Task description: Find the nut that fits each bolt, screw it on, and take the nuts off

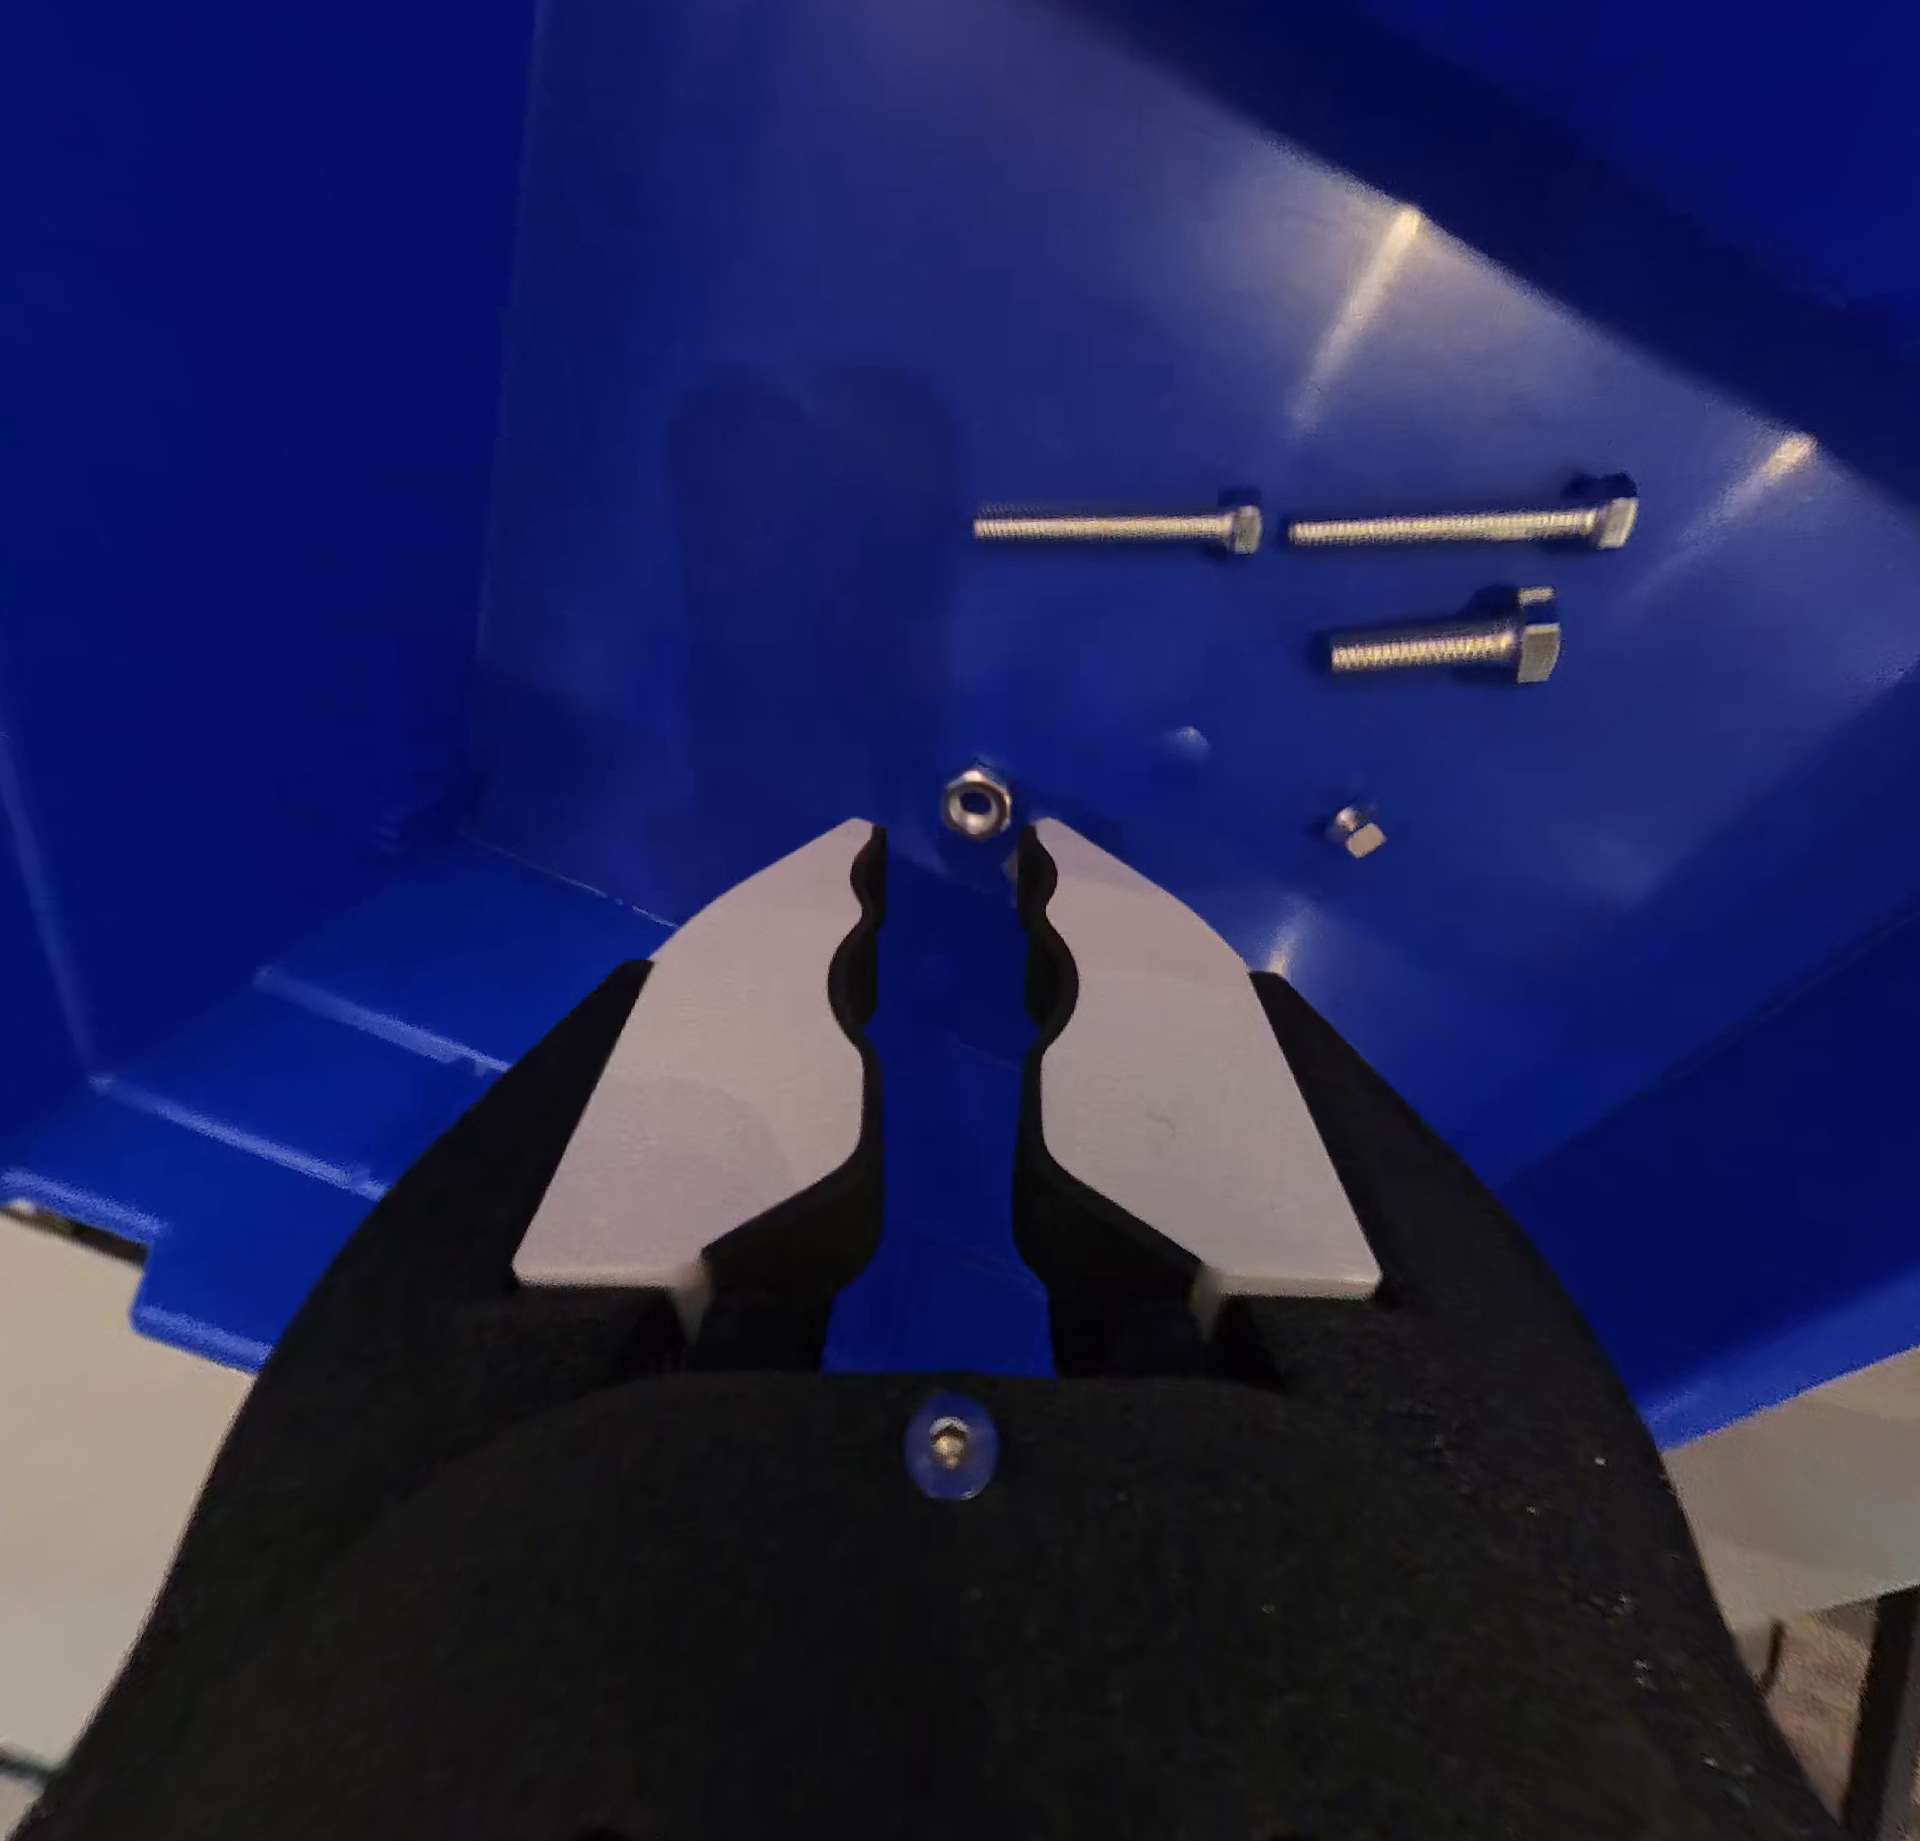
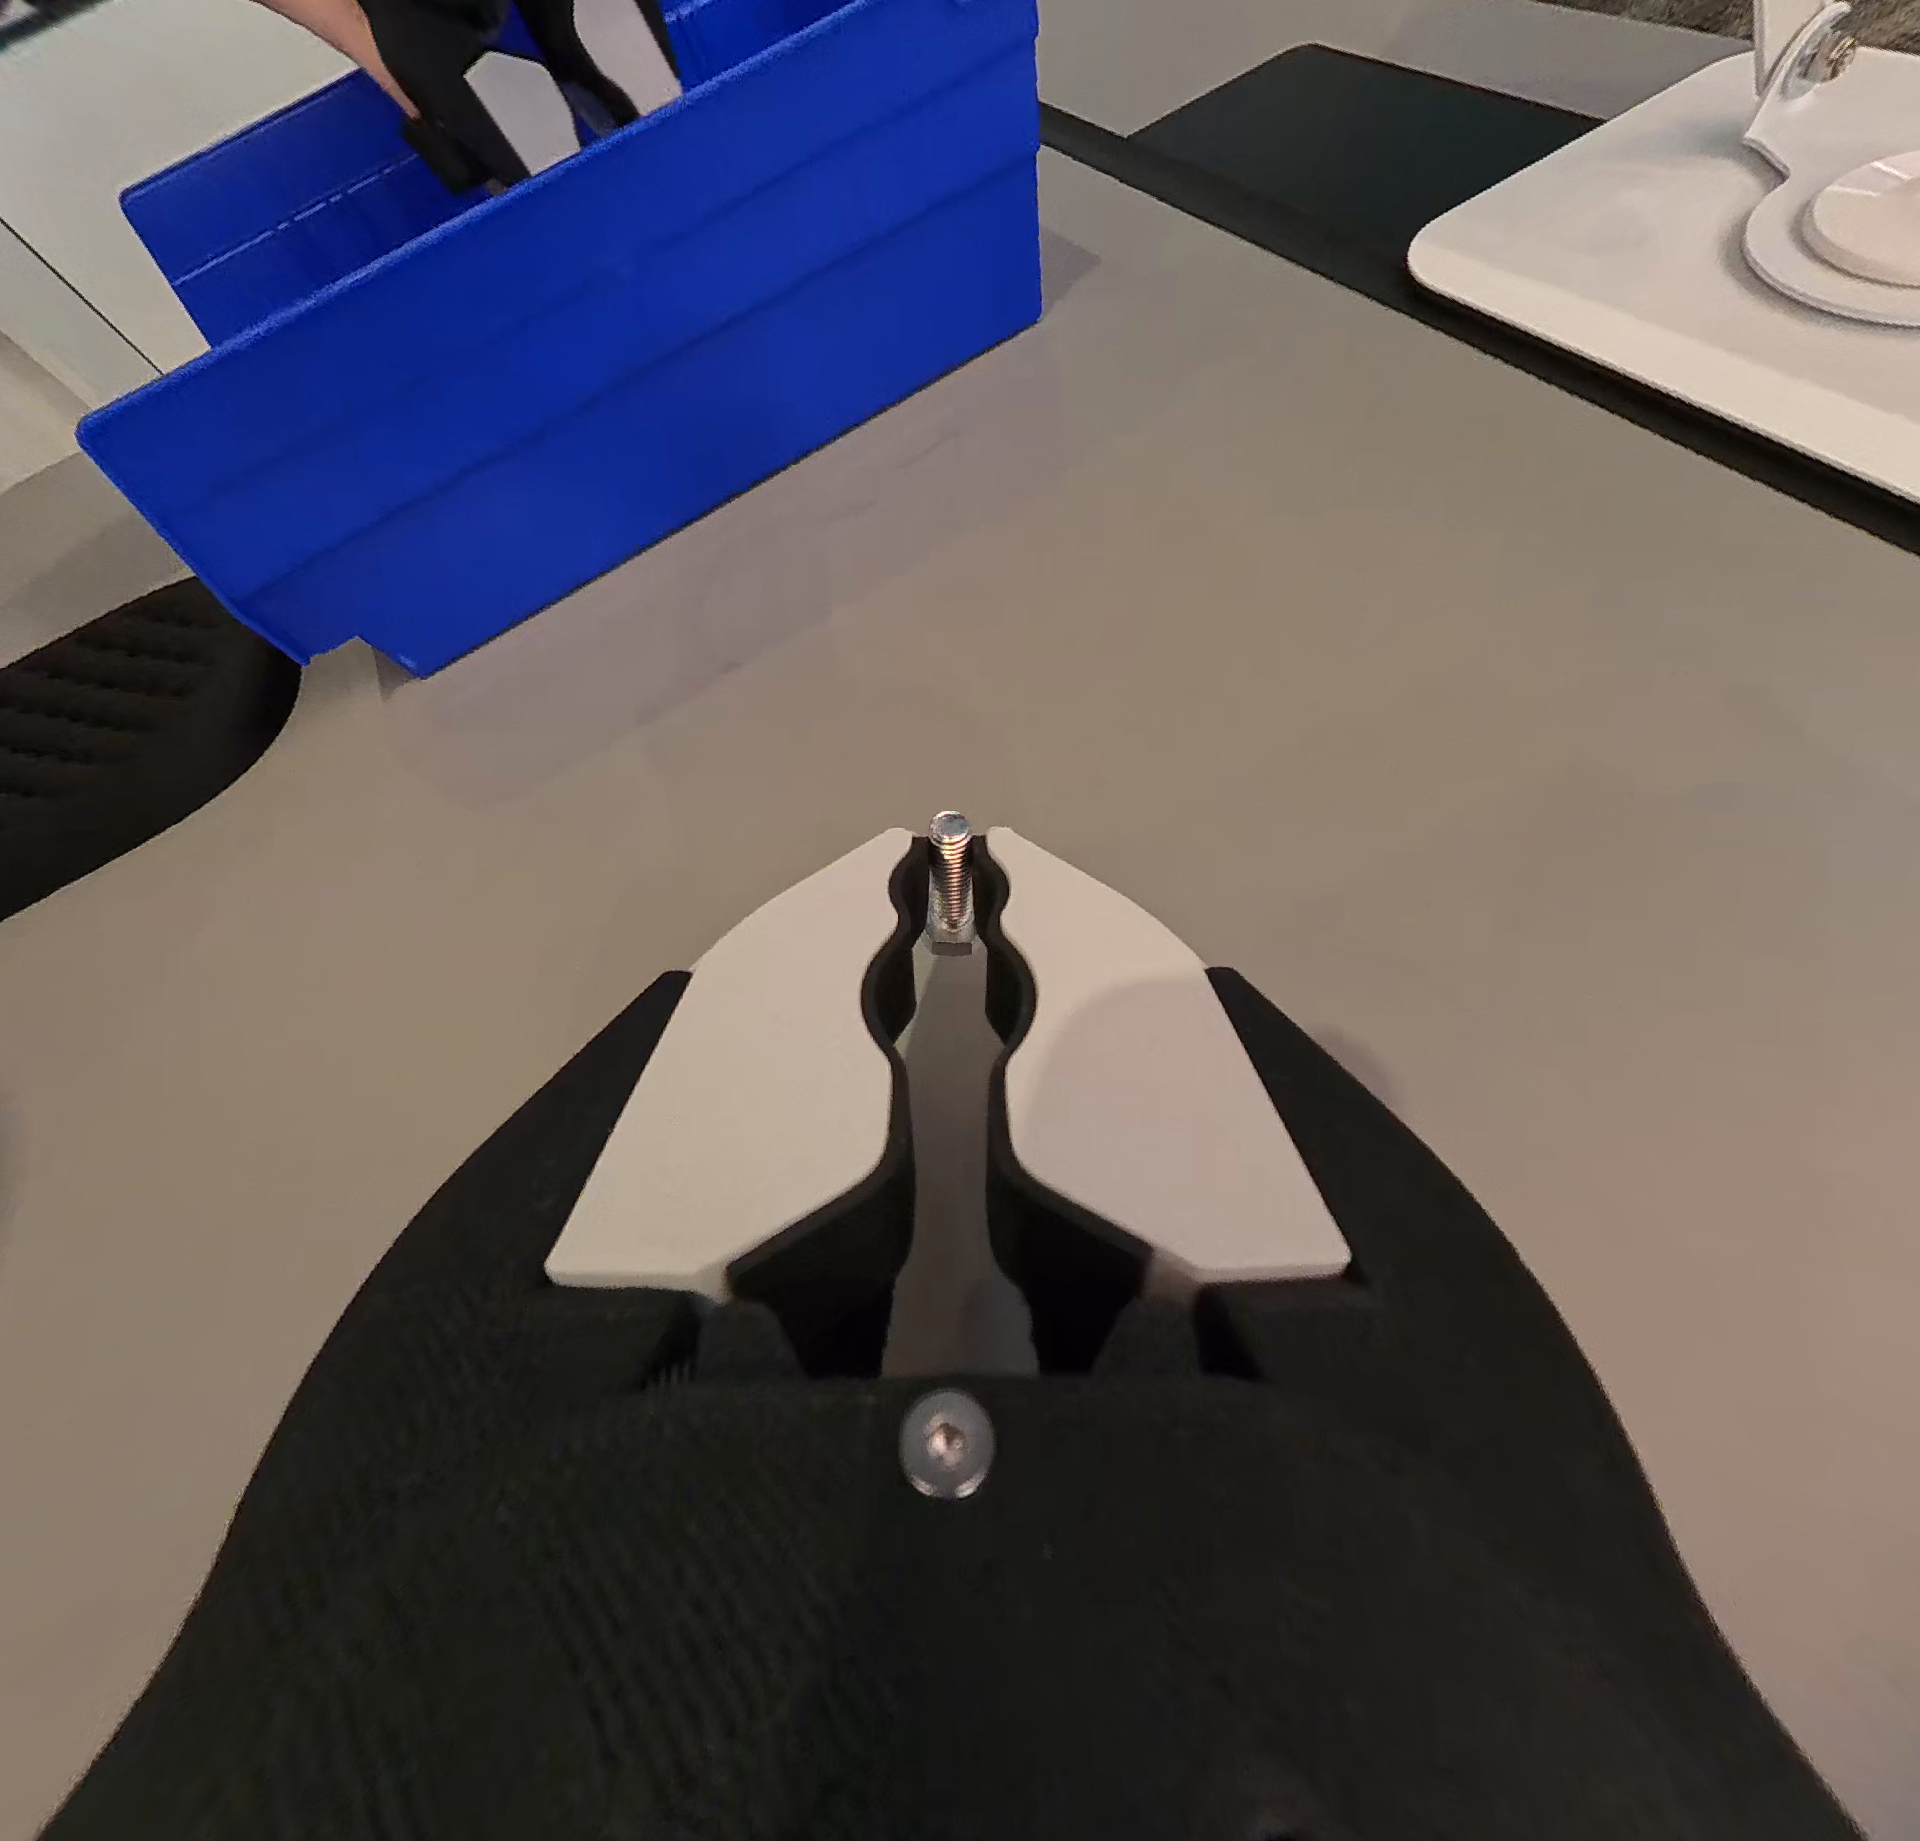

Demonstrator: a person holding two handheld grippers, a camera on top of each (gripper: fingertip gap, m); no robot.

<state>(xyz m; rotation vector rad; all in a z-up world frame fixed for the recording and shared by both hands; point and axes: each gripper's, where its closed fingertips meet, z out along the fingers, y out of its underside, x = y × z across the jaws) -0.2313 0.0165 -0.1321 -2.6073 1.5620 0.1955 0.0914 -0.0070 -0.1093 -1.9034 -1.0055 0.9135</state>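
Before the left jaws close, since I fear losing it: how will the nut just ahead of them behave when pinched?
The nut is small, hard metal lying flat on the glossy bin floor, so it will probably skid rather than roll. It looks stiff and light. Its low profile gives the open left gripper little to catch, so it may slip out.

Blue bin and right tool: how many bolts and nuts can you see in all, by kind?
Bolts: 4, three lying in the blue bin () and one held in the right tool.
Nuts: 2, both in the bin ().
Total: 6.
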